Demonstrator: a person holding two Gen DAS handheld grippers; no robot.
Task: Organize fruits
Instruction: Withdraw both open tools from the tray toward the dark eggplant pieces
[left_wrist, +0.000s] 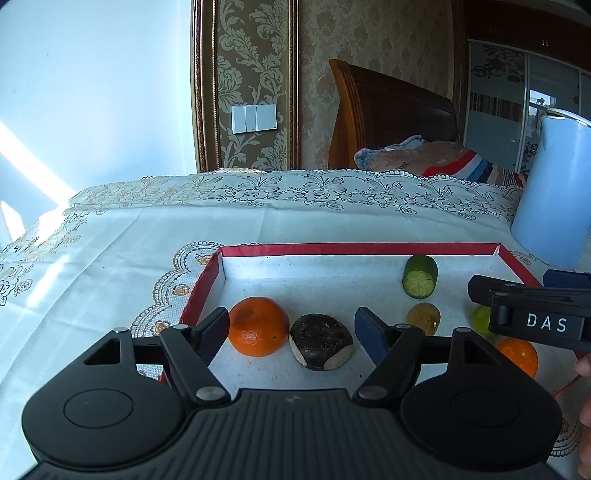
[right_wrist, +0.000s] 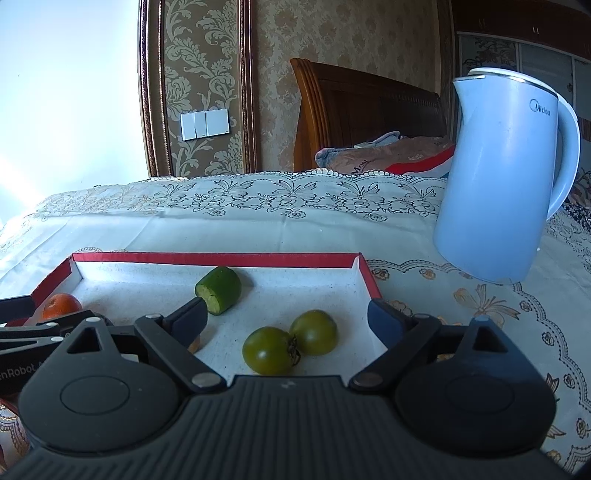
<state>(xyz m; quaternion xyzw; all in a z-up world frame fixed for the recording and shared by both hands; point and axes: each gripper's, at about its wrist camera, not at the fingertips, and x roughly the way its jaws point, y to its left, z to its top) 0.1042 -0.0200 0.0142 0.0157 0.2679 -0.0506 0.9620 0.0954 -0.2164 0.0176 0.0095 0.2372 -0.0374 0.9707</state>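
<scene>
My left gripper (left_wrist: 291, 325) apart over red-rimmed tray (left_wrist: 332, 248), orange (left_wrist: 258, 326) and dark fruit, maybe chestnut (left_wrist: 320, 347), between fingers, untouched. My right gripper (right_wrist: 288, 321) apart above two green tomatoes (right_wrist: 291, 341).

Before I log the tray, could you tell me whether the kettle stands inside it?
No, the kettle stands on the tablecloth beyond the tray.

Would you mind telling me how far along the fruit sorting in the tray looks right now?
Done: all visible pieces already lie inside the red-rimmed tray, including the two green tomatoes, cucumber piece and orange. In hand: nothing; the left gripper and right gripper hang open. Left: any grouping; kinds sit mixed.
</scene>
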